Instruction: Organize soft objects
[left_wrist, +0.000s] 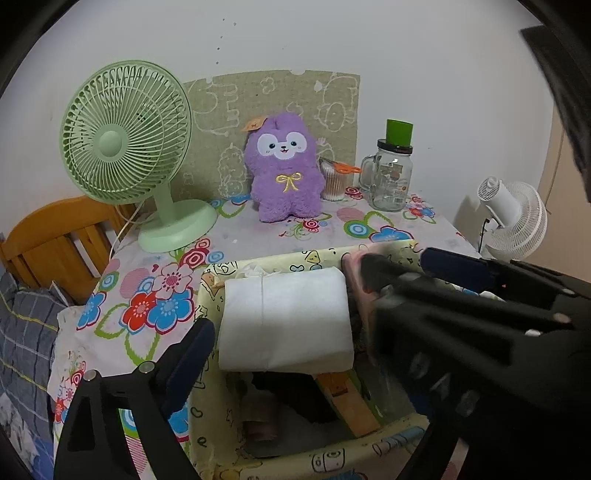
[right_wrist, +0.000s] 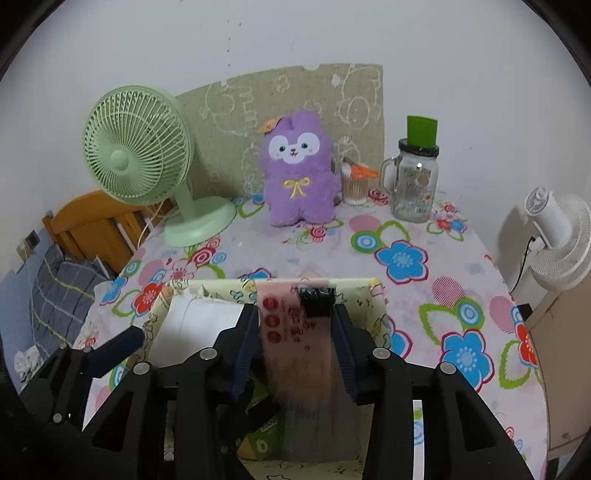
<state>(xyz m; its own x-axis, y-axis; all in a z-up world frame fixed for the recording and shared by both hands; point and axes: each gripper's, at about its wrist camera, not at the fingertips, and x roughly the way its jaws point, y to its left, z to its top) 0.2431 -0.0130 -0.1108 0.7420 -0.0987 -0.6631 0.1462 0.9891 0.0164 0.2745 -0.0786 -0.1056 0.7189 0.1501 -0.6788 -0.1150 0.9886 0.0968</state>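
White tissue pack (left_wrist: 286, 319) lying free between wide-spread left fingers (left_wrist: 192, 354), pink packet (right_wrist: 295, 332) between right fingers (right_wrist: 343, 347), grip unclear.

White pack (left_wrist: 286, 317) between spread tongs (left_wrist: 314, 299)

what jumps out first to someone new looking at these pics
A purple plush sits upright at the back of the flowered table, between a green fan and a glass jar. Up front, the right gripper straddles a pink pack over a yellow box, beside a white roll.
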